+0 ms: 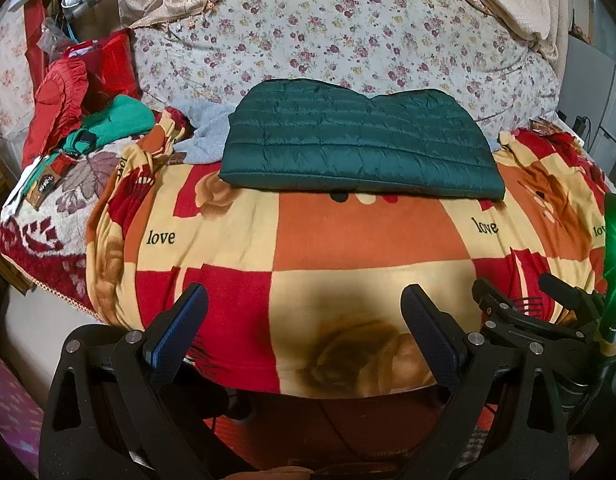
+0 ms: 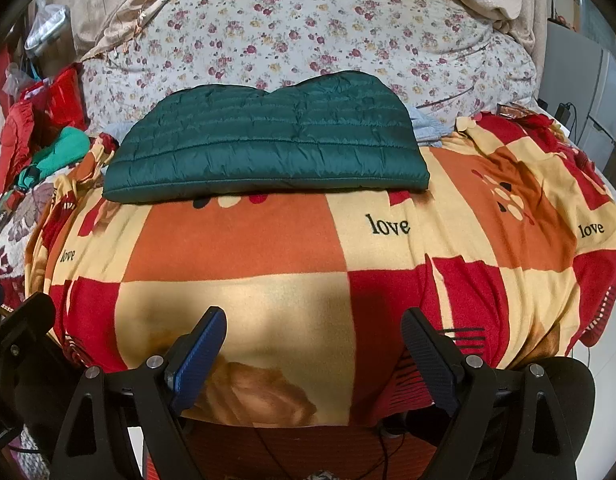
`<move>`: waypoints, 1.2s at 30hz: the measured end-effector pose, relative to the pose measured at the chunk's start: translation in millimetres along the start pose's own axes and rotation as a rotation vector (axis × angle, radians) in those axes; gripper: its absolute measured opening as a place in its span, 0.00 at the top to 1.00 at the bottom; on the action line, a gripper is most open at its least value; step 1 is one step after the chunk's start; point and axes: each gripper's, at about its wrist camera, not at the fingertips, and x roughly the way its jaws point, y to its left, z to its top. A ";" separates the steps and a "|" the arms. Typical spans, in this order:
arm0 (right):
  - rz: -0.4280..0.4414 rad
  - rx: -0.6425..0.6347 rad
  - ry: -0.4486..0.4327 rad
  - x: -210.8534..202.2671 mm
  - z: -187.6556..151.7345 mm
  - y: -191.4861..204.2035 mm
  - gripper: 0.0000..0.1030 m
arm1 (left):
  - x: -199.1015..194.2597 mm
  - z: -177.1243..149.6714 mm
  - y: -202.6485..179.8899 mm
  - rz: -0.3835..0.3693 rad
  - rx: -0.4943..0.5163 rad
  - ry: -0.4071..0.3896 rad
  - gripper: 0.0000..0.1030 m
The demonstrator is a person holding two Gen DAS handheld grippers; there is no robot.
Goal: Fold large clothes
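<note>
Your green quilted jacket (image 1: 359,144) lies folded into a flat rectangle in the middle of both wrist views, on the checked blanket (image 1: 371,236) with "love" printed on it, its near hem running straight across the frame. Your left gripper (image 1: 304,336) sits low in the frame with its jaws spread wide and nothing between them, and your right gripper (image 2: 311,356) is the same: released, empty, hovering over the near edge of the blanket, well apart from the jacket. Judging by the neat shape, this garment looks about done, so the step in hand is probably either one last fold or fetching the next piece from the heap of red and green clothes (image 1: 88,112) at the left edge of the frame. If you fold again, bring both grippers to the two near corners together, pinch through all the layers, and lift evenly so the slippery padded fabric does not slide open. Keep the hem taut between your hands as you carry it over.
</note>
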 end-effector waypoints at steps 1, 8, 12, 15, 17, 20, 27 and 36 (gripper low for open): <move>0.000 -0.001 0.000 0.0 -0.9 -0.5 0.15 | 0.7 -0.4 0.0 0.001 -0.001 0.002 0.06; -0.001 0.000 0.001 0.0 -0.7 0.0 0.15 | 2.0 -1.1 1.4 0.004 -0.005 0.006 0.06; -0.001 0.000 0.001 0.0 0.7 1.0 0.15 | 2.1 -1.1 1.3 0.004 -0.005 0.008 0.06; -0.001 0.000 0.002 0.0 0.9 1.4 0.15 | 3.1 -1.6 1.7 0.004 -0.006 0.012 0.06; 0.001 -0.002 0.005 1.2 -1.0 0.2 0.15 | 2.9 -1.9 1.2 0.004 -0.005 0.013 0.06; 0.001 -0.004 0.006 1.3 -2.8 -0.9 0.15 | 2.8 -1.2 1.5 0.008 -0.006 0.014 0.06; 0.003 -0.006 0.013 4.1 -2.0 -0.8 0.15 | 6.7 -2.6 3.0 0.009 -0.008 0.022 0.06; 0.003 -0.008 0.014 4.3 -1.6 0.2 0.15 | 8.0 -2.2 3.2 0.009 -0.009 0.026 0.06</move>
